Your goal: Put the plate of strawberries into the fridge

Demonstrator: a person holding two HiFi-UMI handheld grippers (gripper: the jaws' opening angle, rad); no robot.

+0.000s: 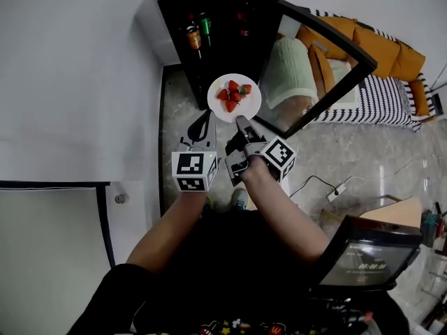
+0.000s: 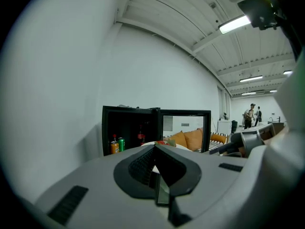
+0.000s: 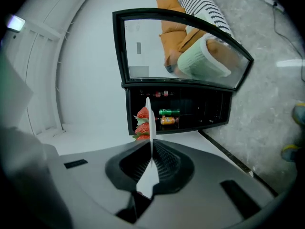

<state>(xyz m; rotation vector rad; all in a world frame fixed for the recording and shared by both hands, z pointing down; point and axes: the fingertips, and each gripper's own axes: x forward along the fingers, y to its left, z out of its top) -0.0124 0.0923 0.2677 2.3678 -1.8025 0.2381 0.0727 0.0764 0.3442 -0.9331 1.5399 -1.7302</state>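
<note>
The black fridge (image 1: 209, 19) stands on the floor against the white wall. Its glass door (image 1: 314, 68) is swung wide open. In front of the opening, in the air, is the white plate (image 1: 250, 105). The right gripper (image 1: 242, 123) pinches its near rim, with the plate edge-on between the jaws. The left gripper (image 1: 202, 125) is just beside the plate, its jaws pressed together on nothing. The strawberries (image 1: 233, 95) are heaped at the plate's middle. An orange can (image 1: 194, 38) and a green can (image 1: 206, 25) stand inside the fridge.
</note>
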